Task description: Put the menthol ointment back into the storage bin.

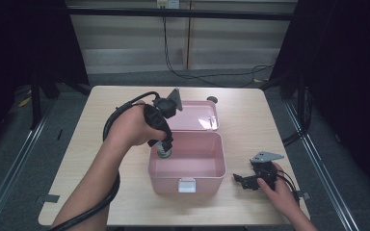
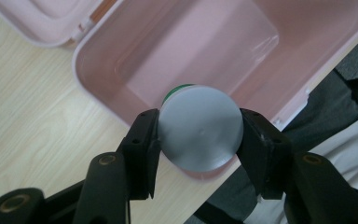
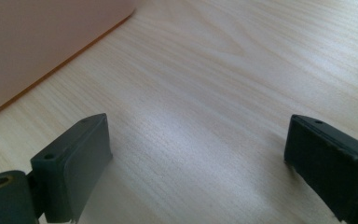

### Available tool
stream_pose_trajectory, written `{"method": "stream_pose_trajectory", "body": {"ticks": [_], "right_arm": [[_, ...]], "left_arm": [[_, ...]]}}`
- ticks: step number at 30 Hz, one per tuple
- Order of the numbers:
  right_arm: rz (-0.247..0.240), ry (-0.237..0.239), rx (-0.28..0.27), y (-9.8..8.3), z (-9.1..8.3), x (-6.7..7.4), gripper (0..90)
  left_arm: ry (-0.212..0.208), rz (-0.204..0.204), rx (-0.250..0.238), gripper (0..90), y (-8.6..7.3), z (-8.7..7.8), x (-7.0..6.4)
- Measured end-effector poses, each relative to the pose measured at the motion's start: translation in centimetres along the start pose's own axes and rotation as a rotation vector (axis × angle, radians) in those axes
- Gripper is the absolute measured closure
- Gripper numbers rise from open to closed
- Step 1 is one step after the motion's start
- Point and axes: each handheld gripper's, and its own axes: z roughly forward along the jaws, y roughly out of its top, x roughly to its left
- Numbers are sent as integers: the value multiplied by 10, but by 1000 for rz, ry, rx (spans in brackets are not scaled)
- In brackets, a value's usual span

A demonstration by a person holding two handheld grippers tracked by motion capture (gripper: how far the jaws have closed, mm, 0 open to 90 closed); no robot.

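Light falls from above onto the table (image 1: pixel 125 202), leaving the wood evenly bright while the surroundings on both sides sink into near black. A white glare patch sits on the open lid (image 1: pixel 203 120) of the pink box (image 1: pixel 188 180). In the left gripper view the grey cap (image 2: pixel 200 135) is sharp enough, its rim slightly soft, and the box floor shows a pale sheen. In the right gripper view a broad soft highlight crosses the wood grain, and the near black pads (image 3: pixel 74 163) are blurred.
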Motion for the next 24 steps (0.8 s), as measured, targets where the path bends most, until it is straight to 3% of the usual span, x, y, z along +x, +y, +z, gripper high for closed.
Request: {"method": "stream_pose_trajectory", "body": {"ticks": [11, 16, 24], "right_arm": [[0, 0, 0, 0, 0, 0, 66], [0, 0, 0, 0, 0, 0, 66], [0, 0, 0, 0, 0, 0, 66]], "left_arm": [[-7, -66, -4, 504, 20, 21, -1], [20, -114, -3, 504, 27, 32, -2], [21, -192, 2, 504, 35, 50, 0]]}}
